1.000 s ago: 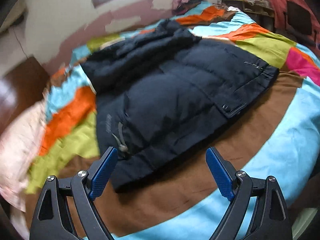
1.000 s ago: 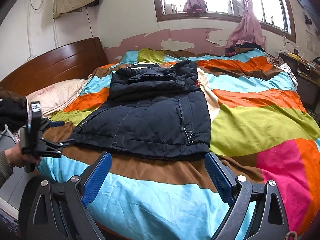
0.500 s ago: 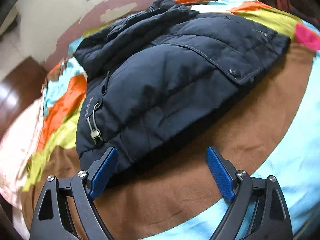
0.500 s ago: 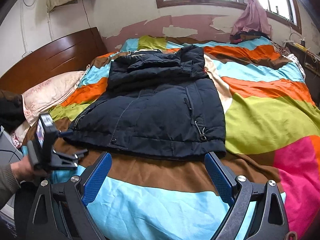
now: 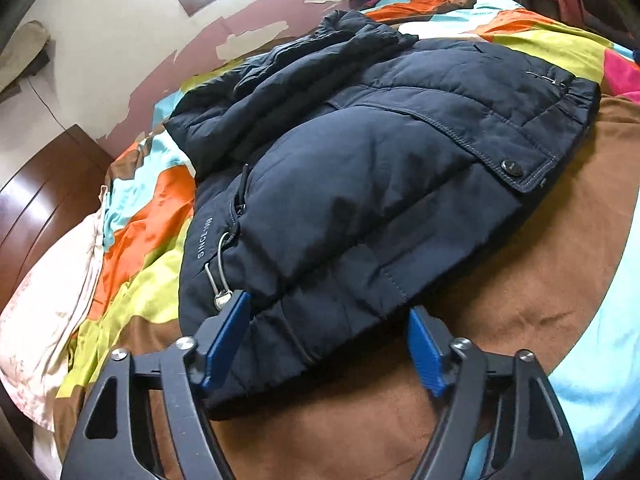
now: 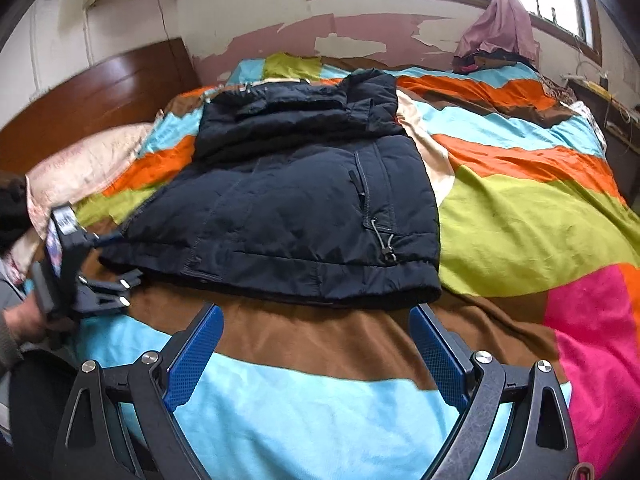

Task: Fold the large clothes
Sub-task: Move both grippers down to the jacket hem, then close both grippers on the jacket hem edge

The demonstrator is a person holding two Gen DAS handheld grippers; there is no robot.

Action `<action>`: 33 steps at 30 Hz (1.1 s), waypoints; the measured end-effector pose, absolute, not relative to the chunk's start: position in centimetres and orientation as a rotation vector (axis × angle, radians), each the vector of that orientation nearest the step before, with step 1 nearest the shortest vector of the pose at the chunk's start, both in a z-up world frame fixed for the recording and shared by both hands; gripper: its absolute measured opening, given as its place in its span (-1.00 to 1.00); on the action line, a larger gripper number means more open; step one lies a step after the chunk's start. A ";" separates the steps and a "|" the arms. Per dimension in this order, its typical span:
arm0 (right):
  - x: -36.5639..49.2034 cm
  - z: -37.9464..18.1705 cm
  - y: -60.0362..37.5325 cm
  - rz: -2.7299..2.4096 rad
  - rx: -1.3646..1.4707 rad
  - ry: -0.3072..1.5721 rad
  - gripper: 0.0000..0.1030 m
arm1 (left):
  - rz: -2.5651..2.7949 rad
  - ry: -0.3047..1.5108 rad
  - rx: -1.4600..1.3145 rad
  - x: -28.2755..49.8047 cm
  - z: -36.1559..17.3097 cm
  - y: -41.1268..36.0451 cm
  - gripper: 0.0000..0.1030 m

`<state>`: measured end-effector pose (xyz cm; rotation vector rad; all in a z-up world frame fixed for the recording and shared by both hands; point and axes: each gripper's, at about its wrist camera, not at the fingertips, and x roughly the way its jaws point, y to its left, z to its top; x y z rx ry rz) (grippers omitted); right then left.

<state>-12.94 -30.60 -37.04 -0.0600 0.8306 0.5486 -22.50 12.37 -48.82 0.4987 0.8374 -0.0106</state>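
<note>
Left tongs (image 5: 326,334) agape at hem — navy jacket (image 5: 380,184) folded, puffy.

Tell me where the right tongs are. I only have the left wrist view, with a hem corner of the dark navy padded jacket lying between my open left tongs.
Observer: The right tongs are open, hovering over the brown stripe of the multicoloured striped bedspread, just short of the hem of the dark navy padded jacket and not touching it.
Operator: Check them against the other hem corner.
Observer: Their right-hand blue finger sits just below that corner. Only bedspread lies between the fingers.
</note>
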 end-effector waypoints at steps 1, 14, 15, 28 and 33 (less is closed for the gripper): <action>-12.5 -37.4 -30.4 0.547 -0.082 0.832 0.83 | -0.014 0.847 0.506 -22.3 -48.9 12.3 0.31; -9.5 -40.8 -28.5 0.582 -0.233 0.835 0.83 | -0.058 0.848 0.276 -21.6 -45.9 13.9 -0.59; -9.4 -41.0 -28.2 0.584 -0.263 0.829 0.82 | -0.060 0.841 0.255 -21.4 -45.3 13.9 -0.60; -8.3 -46.5 -23.3 0.526 -0.676 0.777 0.67 | -0.090 0.838 0.001 -20.1 -41.5 15.4 -0.63; -6.4 -46.6 -23.6 0.495 -0.634 0.803 -0.31 | -0.060 0.855 0.065 -20.5 -42.6 14.5 -0.63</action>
